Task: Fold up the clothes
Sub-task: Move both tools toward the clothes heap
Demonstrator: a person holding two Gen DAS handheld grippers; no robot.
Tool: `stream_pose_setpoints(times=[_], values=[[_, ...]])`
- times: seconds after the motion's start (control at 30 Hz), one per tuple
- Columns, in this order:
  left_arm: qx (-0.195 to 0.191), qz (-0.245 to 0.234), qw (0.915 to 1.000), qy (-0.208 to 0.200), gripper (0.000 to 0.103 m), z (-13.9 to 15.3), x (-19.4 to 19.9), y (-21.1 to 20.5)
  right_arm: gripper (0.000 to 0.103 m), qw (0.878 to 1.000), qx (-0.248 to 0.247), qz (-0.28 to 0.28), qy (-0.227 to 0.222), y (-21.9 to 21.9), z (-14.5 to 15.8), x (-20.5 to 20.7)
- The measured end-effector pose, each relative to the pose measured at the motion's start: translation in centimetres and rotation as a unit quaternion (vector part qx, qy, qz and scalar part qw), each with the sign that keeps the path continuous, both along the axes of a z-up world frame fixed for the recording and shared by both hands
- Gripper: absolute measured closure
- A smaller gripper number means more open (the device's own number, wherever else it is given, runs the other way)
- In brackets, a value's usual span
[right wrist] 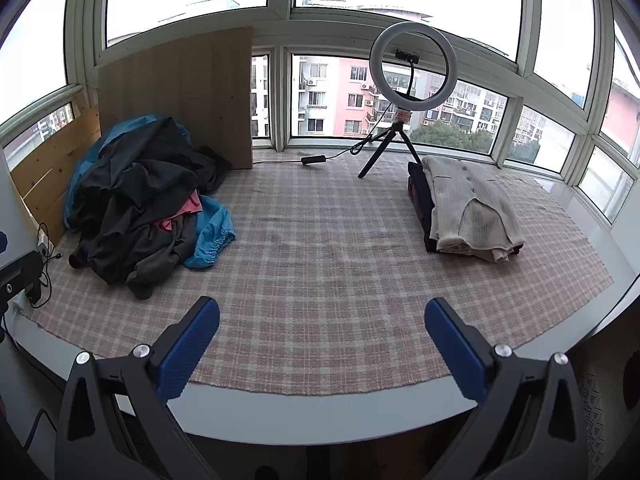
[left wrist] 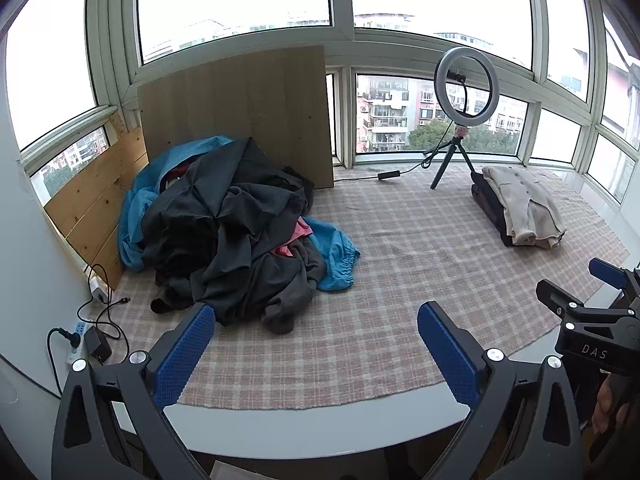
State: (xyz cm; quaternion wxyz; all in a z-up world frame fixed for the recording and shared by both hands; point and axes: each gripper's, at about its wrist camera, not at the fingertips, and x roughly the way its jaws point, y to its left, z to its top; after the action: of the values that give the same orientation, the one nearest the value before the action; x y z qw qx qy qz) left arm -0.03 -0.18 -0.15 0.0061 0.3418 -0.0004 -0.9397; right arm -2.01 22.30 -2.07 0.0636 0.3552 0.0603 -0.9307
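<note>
Plaid mat [right wrist: 320,248] is stretching ahead of both grippers, left gripper [left wrist: 316,354] and right gripper [right wrist: 322,346], jaws gaping apart, empty. Crumpled clothes pile [left wrist: 236,232] is lying beyond-left, folded stack [right wrist: 468,208] beyond-right. Soft, limp, light fabric probably; pinching a hem edge looks best.

From my left feed I see a woven plaid cloth [left wrist: 380,240] covering the glossy white sill [left wrist: 320,424] — its weave looks coarse and matt. The heap of clothes [left wrist: 240,232] is soft fabric, dark matt pieces over a crinkled blue one. My left gripper [left wrist: 316,354] has matt black plastic arms, shiny metal screws and blue pads [left wrist: 184,360] with a fine ribbed texture. On the right feed, the folded stack [right wrist: 468,208] is topped by a beige ribbed knit; the board [right wrist: 180,92] behind looks like smooth, pale wood.
</note>
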Motion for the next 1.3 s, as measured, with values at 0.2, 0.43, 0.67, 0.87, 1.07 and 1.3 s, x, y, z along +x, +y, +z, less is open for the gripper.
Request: stream_pose_setpoints(times=[0.2,0.43,0.67,0.87,1.07,1.3], values=[[0.006,0.007,0.9998,-0.016,0.001,-1.1,-0.2,-1.3,0.0,1.0,0.006,0.004,-0.003,-0.4,0.1,-0.1],[0.013,0.015,0.9992,-0.035,0.001,-2.3,-0.5,-2.7,0.0,1.0,0.012,0.009,-0.007,-0.9,0.2,-0.2],[0.011,0.057,0.9974,-0.042,0.001,-2.4,-1.2,-4.6,0.0,0.999,0.016,0.03,-0.006,-2.3,0.6,-1.5],[0.016,0.11,0.993,-0.038,0.001,-1.8,-2.3,-6.7,0.0,0.997,0.004,0.083,-0.003,-4.9,0.9,-4.5],[0.01,0.152,0.9876,-0.035,0.001,-1.4,-3.3,-7.9,0.0,0.991,-0.003,0.131,0.002,-7.3,1.1,-7.2],[0.006,0.183,0.9826,-0.031,0.001,-1.1,-5.2,-9.3,0.0,0.977,-0.032,0.213,0.009,-9.6,1.2,-10.3]])
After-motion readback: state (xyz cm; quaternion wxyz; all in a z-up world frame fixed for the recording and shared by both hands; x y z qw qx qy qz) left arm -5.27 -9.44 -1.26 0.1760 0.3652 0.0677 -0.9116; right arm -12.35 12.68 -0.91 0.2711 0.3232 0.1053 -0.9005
